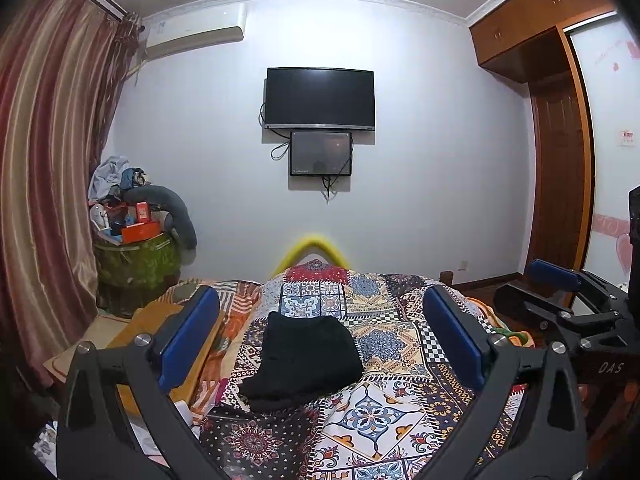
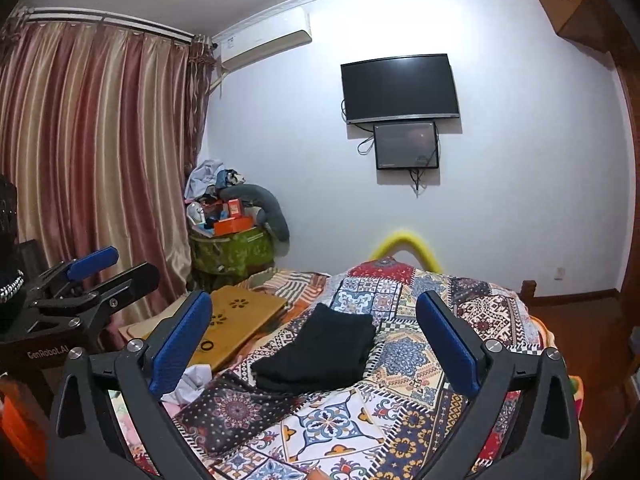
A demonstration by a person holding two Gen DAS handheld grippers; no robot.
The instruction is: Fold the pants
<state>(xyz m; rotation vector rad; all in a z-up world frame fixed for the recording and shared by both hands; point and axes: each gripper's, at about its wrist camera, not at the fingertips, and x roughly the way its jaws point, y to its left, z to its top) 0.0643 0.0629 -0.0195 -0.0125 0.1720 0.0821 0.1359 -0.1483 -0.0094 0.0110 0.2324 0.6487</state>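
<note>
The black pants (image 1: 306,358) lie folded into a compact stack on the patterned patchwork bedspread (image 1: 372,412); they also show in the right wrist view (image 2: 320,350). My left gripper (image 1: 320,332) is open and empty, held above the bed short of the pants. My right gripper (image 2: 316,336) is open and empty too, likewise above the bed. The right gripper shows at the right edge of the left wrist view (image 1: 560,292), and the left gripper at the left edge of the right wrist view (image 2: 100,276).
A wooden lap desk (image 2: 236,320) lies on the bed left of the pants. A green bin piled with boxes and clothes (image 2: 232,248) stands by the curtain (image 2: 92,160). A TV (image 2: 400,88) hangs on the far wall. A wardrobe (image 1: 560,168) is on the right.
</note>
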